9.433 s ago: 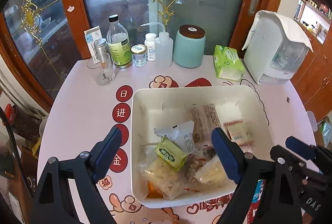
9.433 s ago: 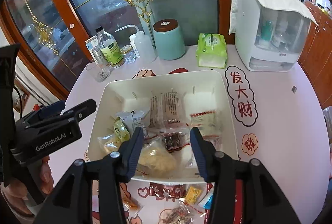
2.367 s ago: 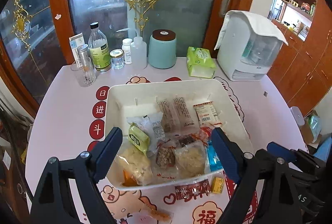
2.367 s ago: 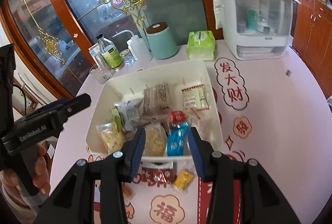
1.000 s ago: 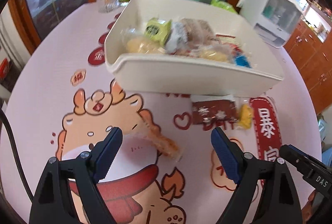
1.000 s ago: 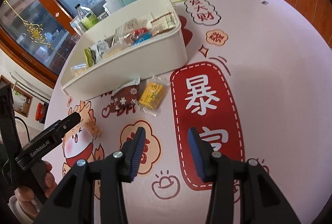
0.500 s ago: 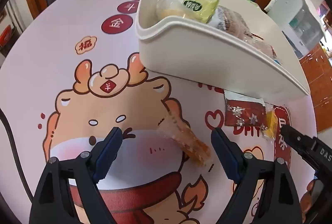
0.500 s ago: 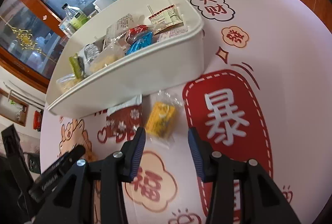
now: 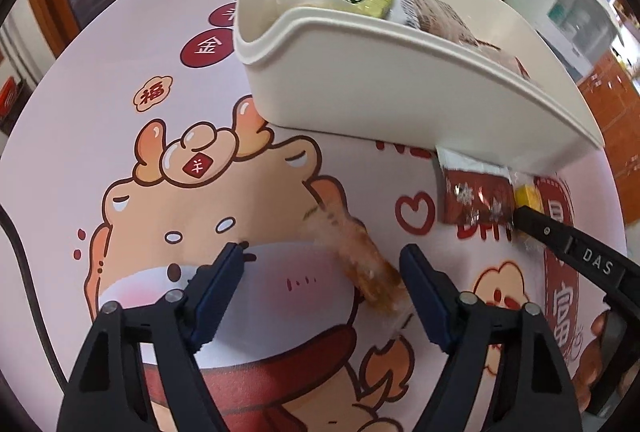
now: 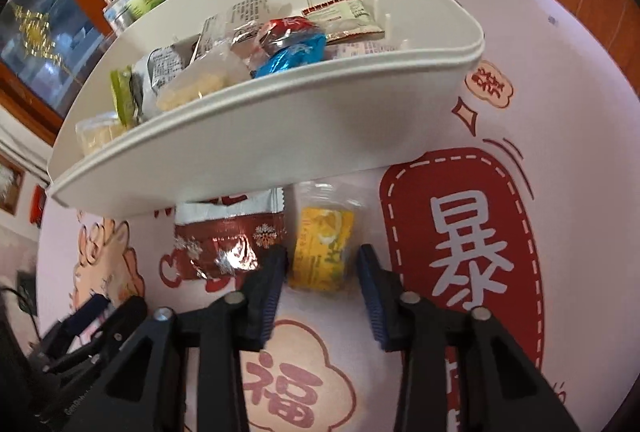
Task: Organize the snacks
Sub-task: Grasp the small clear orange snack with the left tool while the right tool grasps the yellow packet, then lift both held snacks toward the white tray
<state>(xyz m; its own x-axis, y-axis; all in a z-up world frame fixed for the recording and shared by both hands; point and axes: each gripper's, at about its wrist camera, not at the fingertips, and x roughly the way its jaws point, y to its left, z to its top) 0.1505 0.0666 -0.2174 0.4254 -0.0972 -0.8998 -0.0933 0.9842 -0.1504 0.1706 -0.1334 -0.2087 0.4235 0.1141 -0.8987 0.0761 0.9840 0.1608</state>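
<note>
Left gripper (image 9: pixel 322 264): jaws spread wide and empty, low over the table (image 9: pixel 120 32); a clear-wrapped orange snack (image 9: pixel 356 260) lies between them, near the right jaw. Right gripper (image 10: pixel 322 264): jaws part-open, flanking but not gripping a yellow snack packet (image 10: pixel 322 248) on the table. A dark red packet (image 10: pixel 228 244) lies at its 9 o'clock. The white bin (image 10: pixel 280 136) of snacks stands at 12 o'clock.

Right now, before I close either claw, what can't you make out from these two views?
- Orange snack, left wrist view: blurred, so its wrapper and exact outline are unclear.
- Red packet, right wrist view: top edge hidden under the bin overhang.
- Yellow packet, right wrist view: whether the right claw pads touch it.
- Bin's lower layers: covered by upper packets.
</note>
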